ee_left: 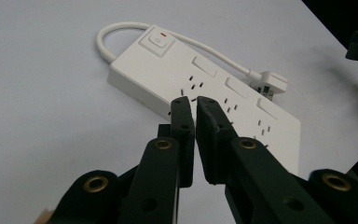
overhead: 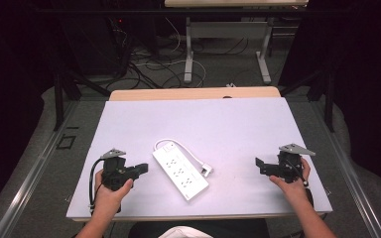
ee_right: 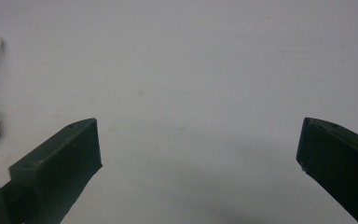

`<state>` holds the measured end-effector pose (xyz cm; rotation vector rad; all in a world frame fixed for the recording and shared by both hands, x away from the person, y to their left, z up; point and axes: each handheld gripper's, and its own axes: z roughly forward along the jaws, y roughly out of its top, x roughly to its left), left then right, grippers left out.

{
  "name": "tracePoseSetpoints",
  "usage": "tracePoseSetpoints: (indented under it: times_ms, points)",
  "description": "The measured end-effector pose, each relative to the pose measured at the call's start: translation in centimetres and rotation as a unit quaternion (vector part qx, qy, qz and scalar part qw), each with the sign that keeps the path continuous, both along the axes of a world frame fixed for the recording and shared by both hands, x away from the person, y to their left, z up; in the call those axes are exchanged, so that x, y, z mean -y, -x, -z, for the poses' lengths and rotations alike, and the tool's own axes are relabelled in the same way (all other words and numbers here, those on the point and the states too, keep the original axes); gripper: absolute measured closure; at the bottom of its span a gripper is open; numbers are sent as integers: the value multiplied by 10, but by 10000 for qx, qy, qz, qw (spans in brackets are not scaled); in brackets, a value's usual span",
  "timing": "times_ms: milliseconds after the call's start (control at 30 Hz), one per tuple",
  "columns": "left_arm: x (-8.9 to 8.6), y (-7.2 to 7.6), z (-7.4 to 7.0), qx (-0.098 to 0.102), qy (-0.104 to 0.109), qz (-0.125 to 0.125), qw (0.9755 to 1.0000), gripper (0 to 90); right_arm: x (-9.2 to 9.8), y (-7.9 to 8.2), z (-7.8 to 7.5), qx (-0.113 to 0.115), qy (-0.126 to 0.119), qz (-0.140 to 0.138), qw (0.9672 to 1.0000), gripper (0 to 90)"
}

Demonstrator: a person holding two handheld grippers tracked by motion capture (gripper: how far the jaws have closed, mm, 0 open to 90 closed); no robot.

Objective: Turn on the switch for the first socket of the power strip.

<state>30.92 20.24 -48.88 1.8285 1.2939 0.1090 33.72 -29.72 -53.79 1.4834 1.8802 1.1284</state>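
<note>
White power strip (overhead: 180, 170) lies near the middle of the surface (overhead: 238, 124), its cord (overhead: 181, 145) looped to a plug (overhead: 206, 169) on its right. I judge this the approach step; next I must bring a claw onto it. My left claw (ee_left: 195, 103), together and empty, hovers left of it; my right claw (ee_right: 198, 144), wide apart, holds nothing.

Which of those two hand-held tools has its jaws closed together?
The left tool, beside the white power strip: its jaws nearly touch, with nothing between them. The right tool has its jaws spread wide over bare table.
</note>
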Motion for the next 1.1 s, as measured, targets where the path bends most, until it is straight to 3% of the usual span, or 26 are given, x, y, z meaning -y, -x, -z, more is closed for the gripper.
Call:
tracePoseSetpoints:
  times_ms: [133, 567, 1000, 1100]
  points:
    - [5, -2, -5, -42, 2, -19, 10000, 900, 0, 0, 1, 16, 20, 31, 10000, 0]
    - [35, -17, -27, -105, -116, 279, 9995, 900, 1, 0, 0, 2, -7, 24, 10000, 0]
    - [60, -31, -33, -226, -324, 531, 9978, 900, 2, -1, 0, 28, 17, 25, 10000, 0]
    - [68, -35, -31, -248, -331, 485, 9980, 900, 2, -1, 0, 15, 9, 28, 10000, 0]
